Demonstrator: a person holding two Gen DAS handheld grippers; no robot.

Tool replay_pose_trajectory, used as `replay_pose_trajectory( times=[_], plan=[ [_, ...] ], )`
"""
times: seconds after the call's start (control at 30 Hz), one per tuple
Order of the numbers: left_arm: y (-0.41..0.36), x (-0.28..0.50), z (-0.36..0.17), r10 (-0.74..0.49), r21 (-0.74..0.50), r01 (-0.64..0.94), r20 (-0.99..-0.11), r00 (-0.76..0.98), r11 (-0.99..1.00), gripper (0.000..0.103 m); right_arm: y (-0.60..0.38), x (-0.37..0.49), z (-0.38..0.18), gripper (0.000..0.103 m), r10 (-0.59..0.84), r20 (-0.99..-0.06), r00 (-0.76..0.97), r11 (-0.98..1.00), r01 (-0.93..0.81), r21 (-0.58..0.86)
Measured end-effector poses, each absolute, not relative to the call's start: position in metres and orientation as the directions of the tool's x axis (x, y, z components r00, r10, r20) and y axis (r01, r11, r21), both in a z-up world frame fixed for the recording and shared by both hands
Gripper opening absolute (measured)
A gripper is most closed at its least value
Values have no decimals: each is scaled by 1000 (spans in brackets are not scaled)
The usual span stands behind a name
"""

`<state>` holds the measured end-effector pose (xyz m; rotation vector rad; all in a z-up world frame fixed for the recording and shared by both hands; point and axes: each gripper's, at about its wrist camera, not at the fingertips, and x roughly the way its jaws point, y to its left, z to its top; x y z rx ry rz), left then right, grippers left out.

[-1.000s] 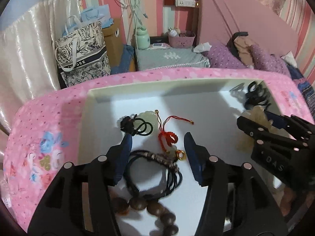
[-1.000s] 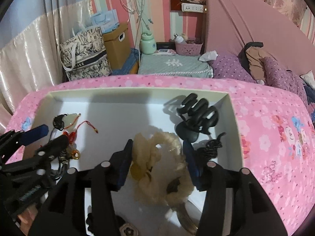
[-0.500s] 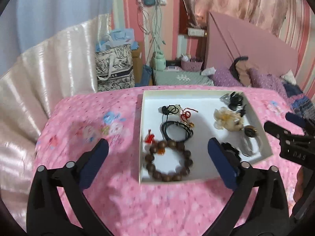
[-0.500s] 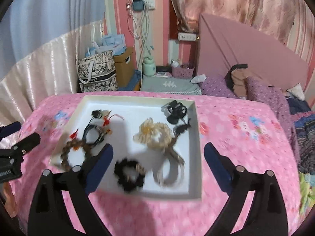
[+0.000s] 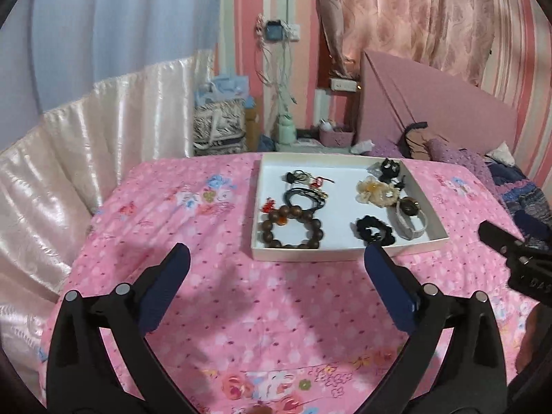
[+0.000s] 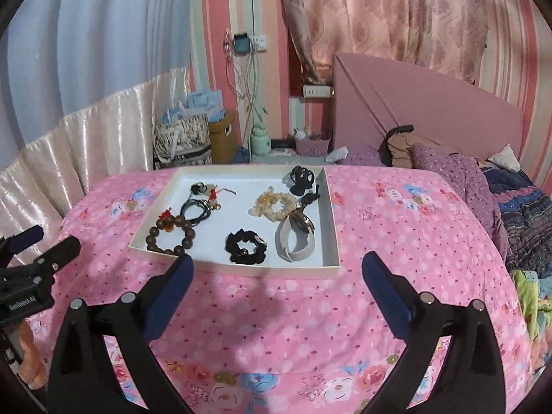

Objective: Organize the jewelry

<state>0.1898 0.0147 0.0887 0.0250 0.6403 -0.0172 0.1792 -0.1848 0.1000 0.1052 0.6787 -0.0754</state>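
Note:
A white tray [image 5: 345,260] lies on the pink floral cover and holds the jewelry. In it are a brown bead bracelet [image 5: 293,229], black cords [image 5: 303,196], a cream scrunchie [image 5: 376,191], a black scrunchie [image 5: 374,231], a grey band [image 5: 410,222] and a black claw clip [image 5: 388,167]. My left gripper [image 5: 276,255] hovers open and empty, short of the tray's near edge. In the right wrist view the tray [image 6: 241,269] is just beyond my right gripper [image 6: 277,262]. Its jaws are opening wide, with nothing between them. The bead bracelet [image 6: 169,236] and black scrunchie [image 6: 245,246] lie nearest.
The pink floral cover [image 5: 241,327] stretches wide in front of the tray. A cream satin drape [image 5: 86,158] runs along the left. Purple pillows and bedding [image 6: 465,179] lie at the right. Bags [image 6: 183,141] and a small table stand behind.
Both grippers have drawn back and up from inside the tray and opened wide. The left was over the black cords and the right over the cream scrunchie. All items stayed in the tray.

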Motion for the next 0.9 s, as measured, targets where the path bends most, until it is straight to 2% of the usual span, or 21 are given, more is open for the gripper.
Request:
replay_pose_trajectory(
  times=[0.2, 0.5, 0.9],
  plan=[
    [19, 177, 74, -28, -25, 17, -584, 811, 1000, 100, -180, 157, 97, 98, -57, -608, 792, 992, 115, 57],
    [6, 158, 72, 13, 50, 16, -535, 845, 999, 100, -180, 141, 79, 98, -75, -603, 795, 989, 136, 56],
    [-1, 153, 63, -10, 53, 47, -556, 831, 997, 100, -184, 148, 69, 98, -123, -611, 782, 986, 167, 15]
  ],
)
